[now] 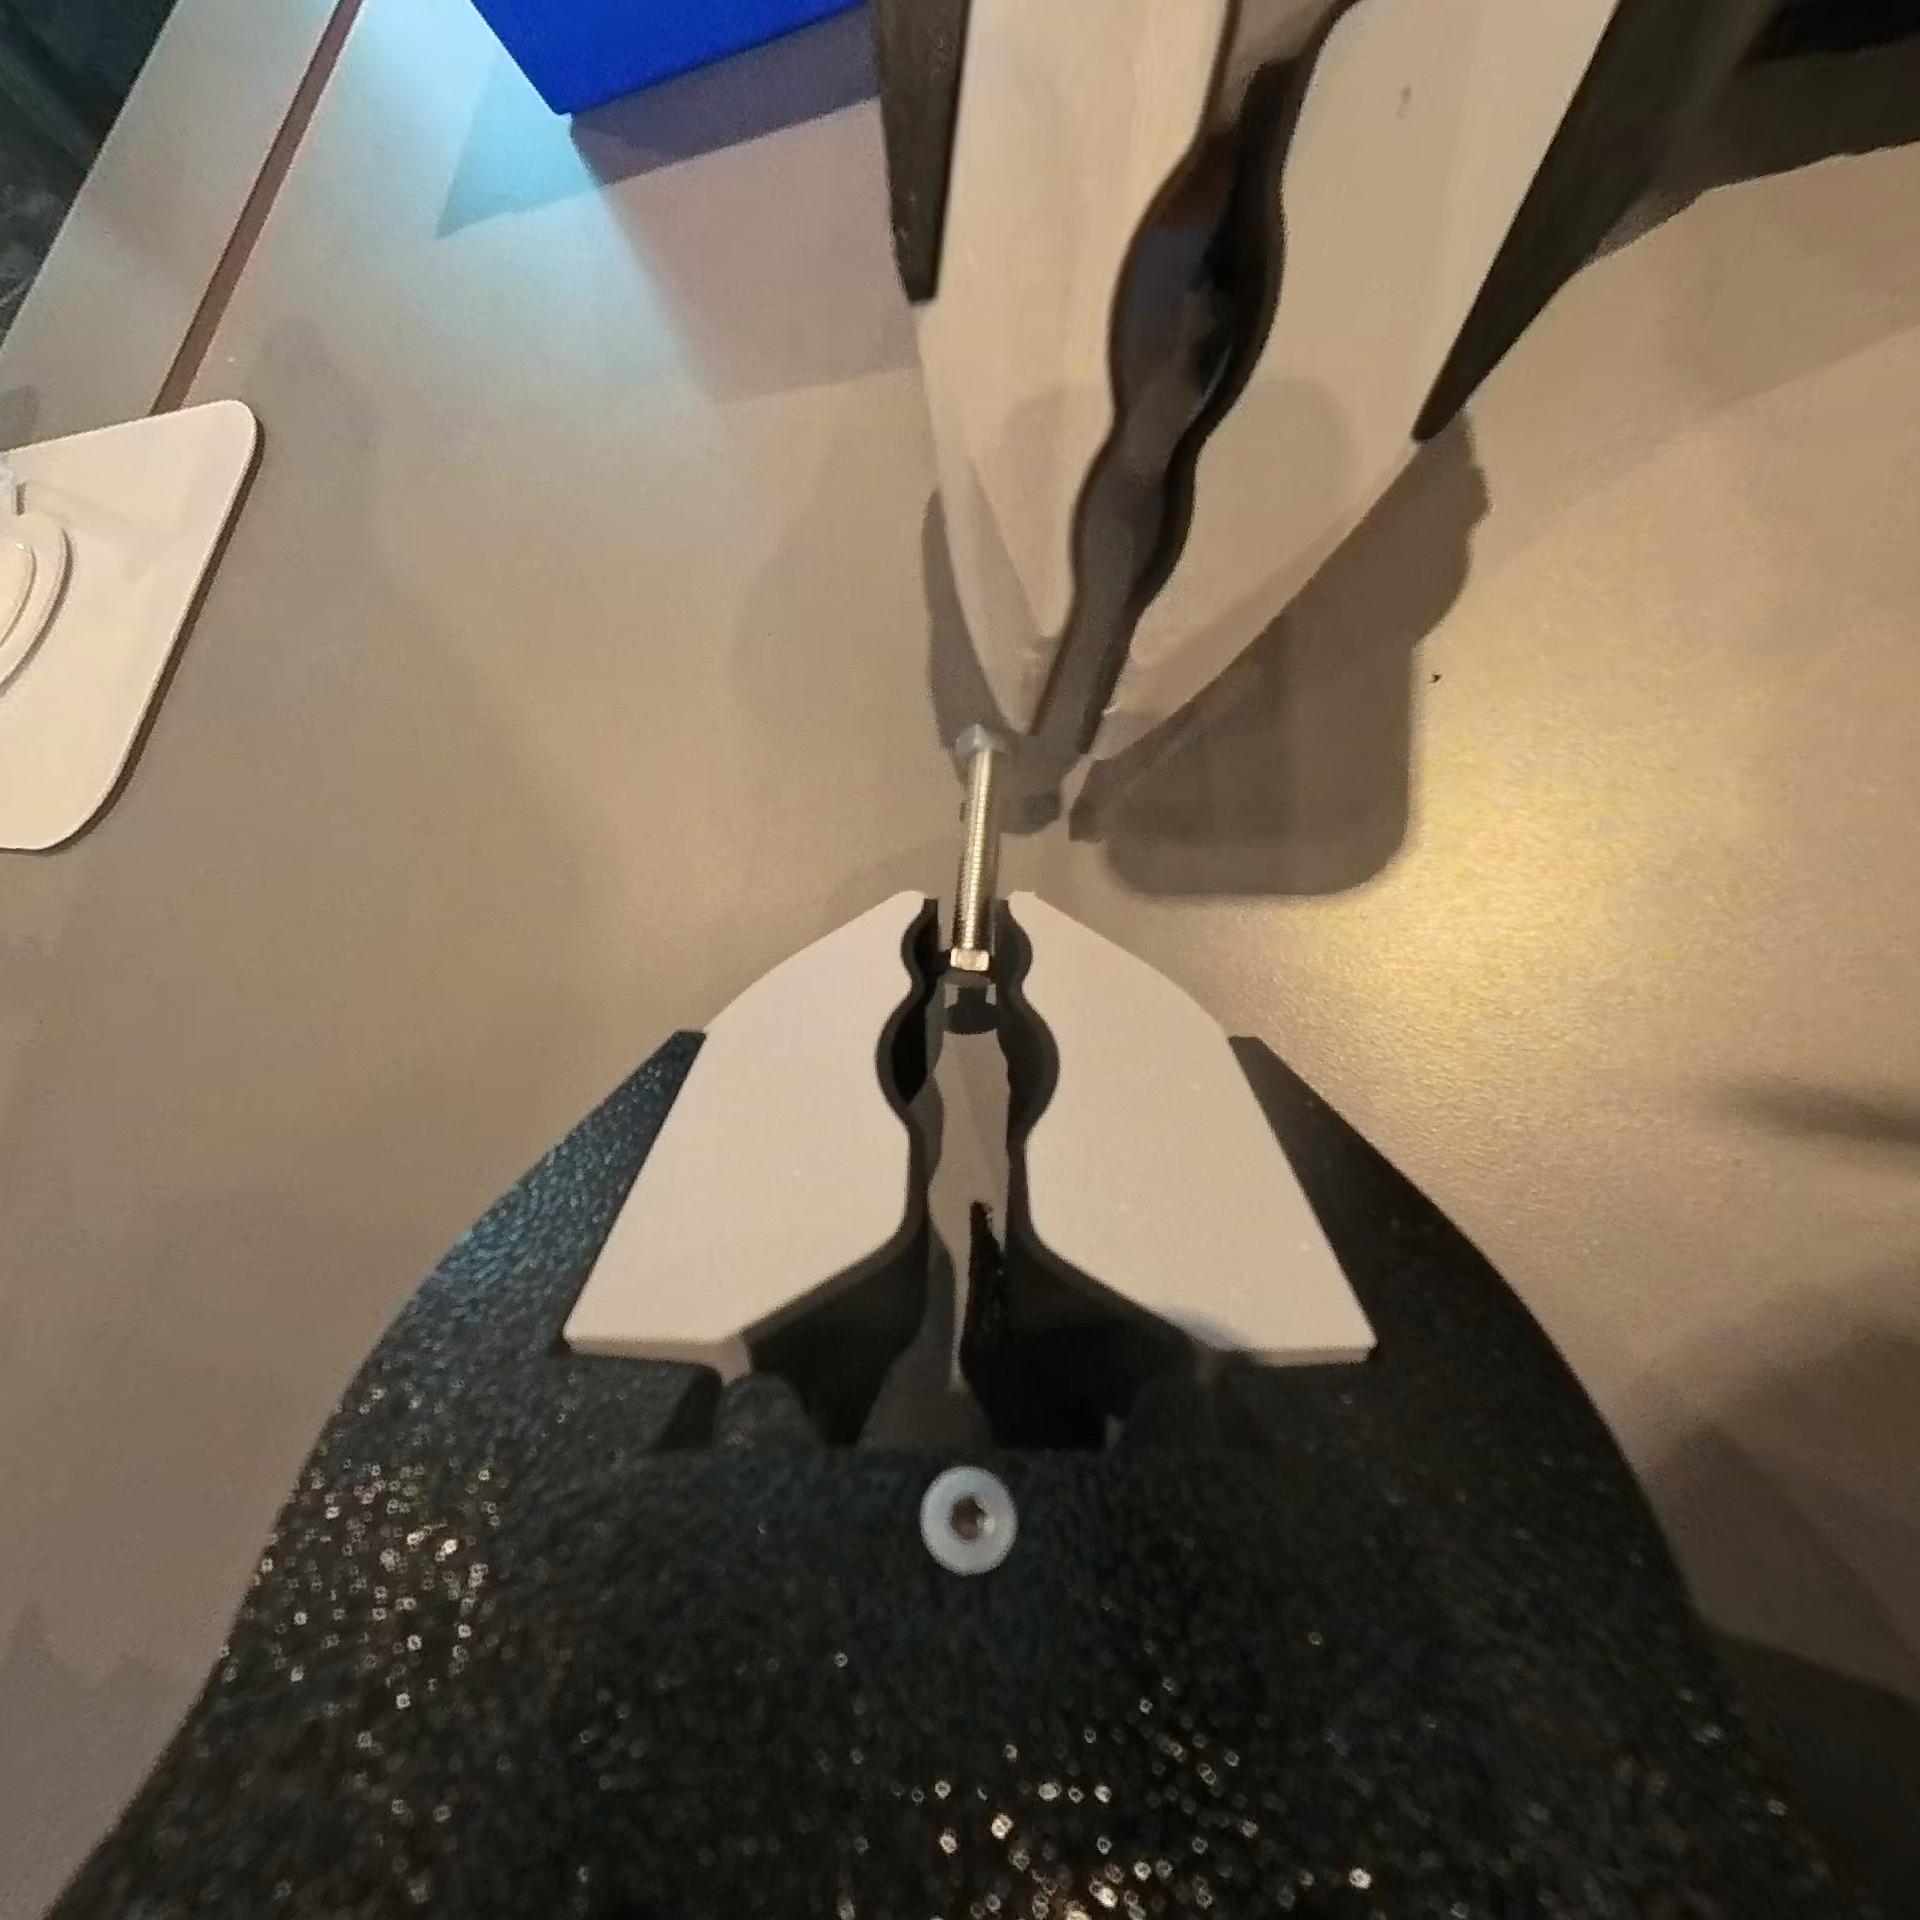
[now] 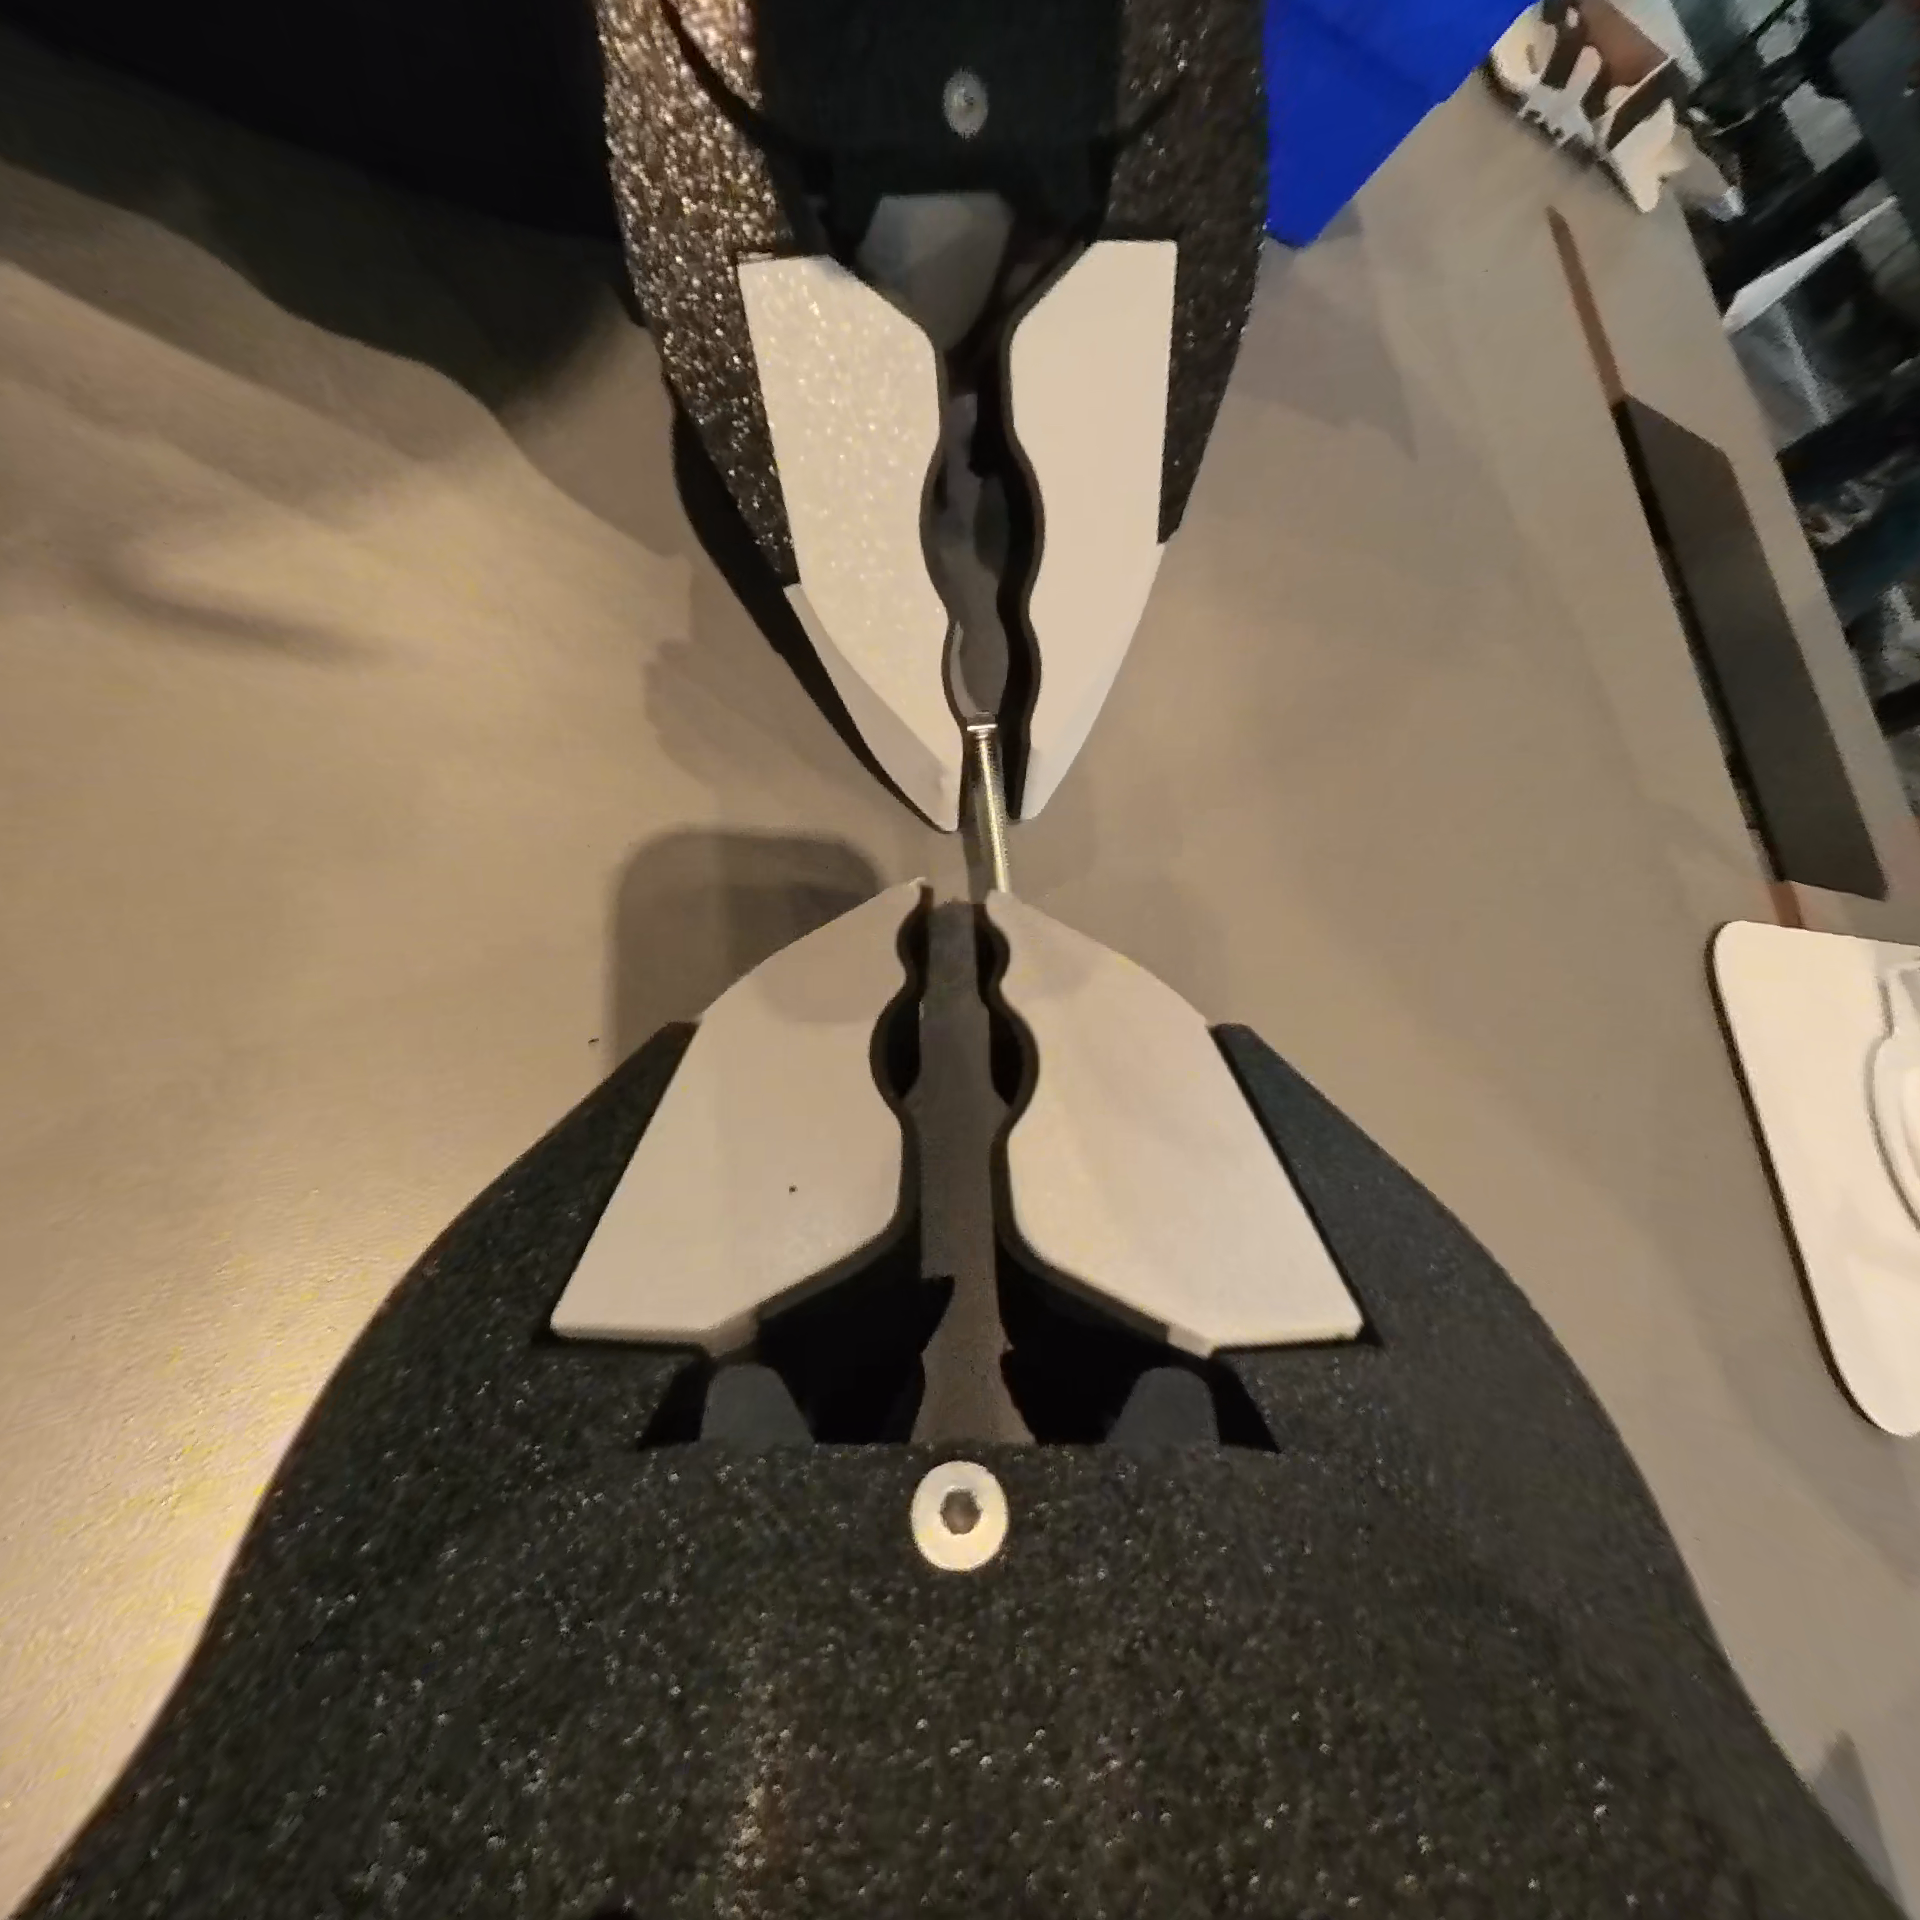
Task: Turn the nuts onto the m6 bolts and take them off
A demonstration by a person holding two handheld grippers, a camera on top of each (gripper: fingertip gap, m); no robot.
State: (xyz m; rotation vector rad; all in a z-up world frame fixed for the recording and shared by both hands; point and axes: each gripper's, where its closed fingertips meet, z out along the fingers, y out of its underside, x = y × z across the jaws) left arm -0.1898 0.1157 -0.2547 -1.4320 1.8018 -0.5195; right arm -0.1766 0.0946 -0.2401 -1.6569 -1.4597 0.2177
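Observation:
A silver M6 bolt (image 1: 977, 842) is held in the air over the tan table (image 1: 520, 727). My left gripper (image 1: 971, 920) is shut on its hex head, and the shaft points away from it. A nut (image 1: 966, 740) sits at the shaft's far end. My right gripper (image 1: 1051, 740) comes in from the top. Its jaws are nearly together with nothing between them, and one fingertip rests beside the nut. In the right wrist view, the bolt (image 2: 987, 810) runs from the left gripper (image 2: 982, 821) to my right gripper (image 2: 956, 896). The nut is hidden there.
A white square pad (image 1: 125, 613) with a clear object on it lies at the table's left, and shows in the right wrist view (image 2: 1808, 1122). A blue box (image 1: 675, 62) stands at the far edge. A flat black strip (image 2: 1745, 644) lies along a seam. Left and right tips are no more than a few centimetres apart.

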